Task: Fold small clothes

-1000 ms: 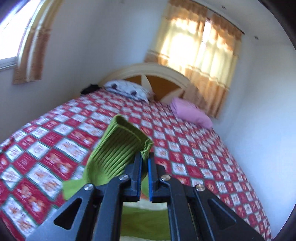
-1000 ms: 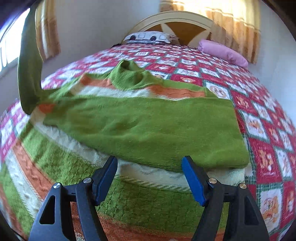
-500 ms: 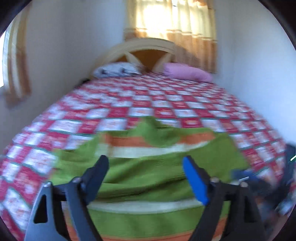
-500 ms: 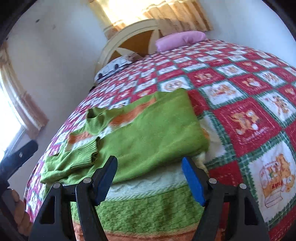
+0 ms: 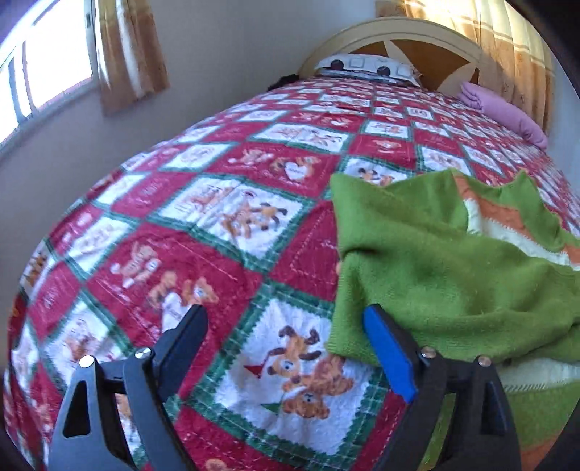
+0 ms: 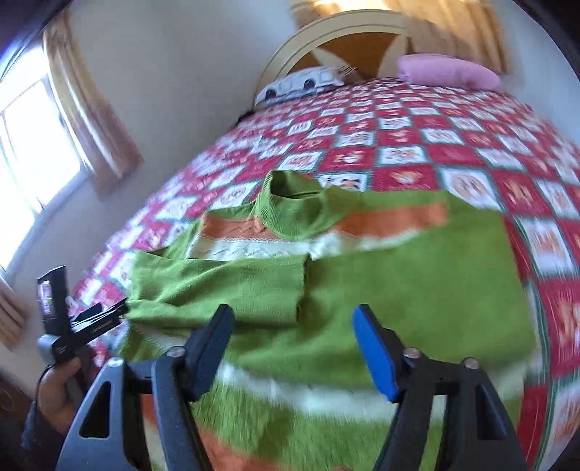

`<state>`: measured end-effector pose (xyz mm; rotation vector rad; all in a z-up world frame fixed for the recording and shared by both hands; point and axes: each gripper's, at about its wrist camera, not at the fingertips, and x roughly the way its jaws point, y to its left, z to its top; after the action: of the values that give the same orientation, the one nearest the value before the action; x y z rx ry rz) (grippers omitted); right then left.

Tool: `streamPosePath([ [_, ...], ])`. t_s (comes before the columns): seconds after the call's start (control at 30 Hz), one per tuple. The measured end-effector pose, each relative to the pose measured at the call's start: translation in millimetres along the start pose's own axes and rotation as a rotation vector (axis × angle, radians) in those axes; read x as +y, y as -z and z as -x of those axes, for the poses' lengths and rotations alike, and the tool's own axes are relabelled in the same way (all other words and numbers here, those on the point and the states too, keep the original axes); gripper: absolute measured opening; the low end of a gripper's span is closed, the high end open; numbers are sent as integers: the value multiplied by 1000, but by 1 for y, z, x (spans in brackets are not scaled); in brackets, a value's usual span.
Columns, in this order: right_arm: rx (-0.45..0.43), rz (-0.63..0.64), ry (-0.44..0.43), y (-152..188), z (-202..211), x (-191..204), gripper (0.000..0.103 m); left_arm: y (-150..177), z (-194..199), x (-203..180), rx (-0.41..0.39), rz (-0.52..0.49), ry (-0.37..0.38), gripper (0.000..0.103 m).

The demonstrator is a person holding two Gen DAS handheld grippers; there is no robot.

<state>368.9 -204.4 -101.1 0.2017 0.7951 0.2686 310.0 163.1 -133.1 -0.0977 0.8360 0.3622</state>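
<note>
Sweater cloth, green with orange and white stripes, is spread flat on the bed's quilt, which is made of red and white squares with little bears on them. Both sleeves are seen folded in over the green body. The neck hole is seen far ahead of the right claw, near the middle of the bed.

The right claw is held wide open, with nothing between its two fingers. It is placed low over the near part of the sweater. The end of the folded sleeve lies just ahead of it, a little to its left side. It cannot be told if the fingers touch the cloth.

The left claw is also held wide open and empty. Only the quilt is seen between its fingers. The folded edge of the sweater is found right beside its blue finger pad, on that side, and looks to be touching it. The same claw is seen from the right camera, far off to the left, at the sweater's edge, with the person's hand around its handle.

Far ahead of both claws, a white pillow and a pink pillow are laid by the headboard. A window with curtains is seen off to the left.
</note>
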Motion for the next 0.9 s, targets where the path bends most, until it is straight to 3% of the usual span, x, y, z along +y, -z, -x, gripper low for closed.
streamPosePath([
  [0.1, 95, 6, 52, -12, -44, 7, 57, 6, -3, 5, 10, 47, 31, 98],
  [0.17, 148, 19, 87, -14, -67, 8, 41, 7, -6, 14, 31, 92, 75, 101],
  [0.23, 113, 74, 124, -14, -71, 19, 9, 10, -3, 18, 25, 120, 94, 101],
  [0.37, 44, 151, 131, -15, -50, 38, 4, 8, -8, 22, 27, 130, 119, 103],
  [0.53, -130, 146, 130, -26, 25, 36, 4, 7, -7, 22, 22, 124, 148, 103],
  [0.63, -187, 147, 178, -24, 51, 28, 4, 8, -5, 22, 15, 122, 175, 103],
  [0.9, -137, 49, 359, -3, 39, -48, 4, 8, -5, 15, 20, 81, 189, 103],
])
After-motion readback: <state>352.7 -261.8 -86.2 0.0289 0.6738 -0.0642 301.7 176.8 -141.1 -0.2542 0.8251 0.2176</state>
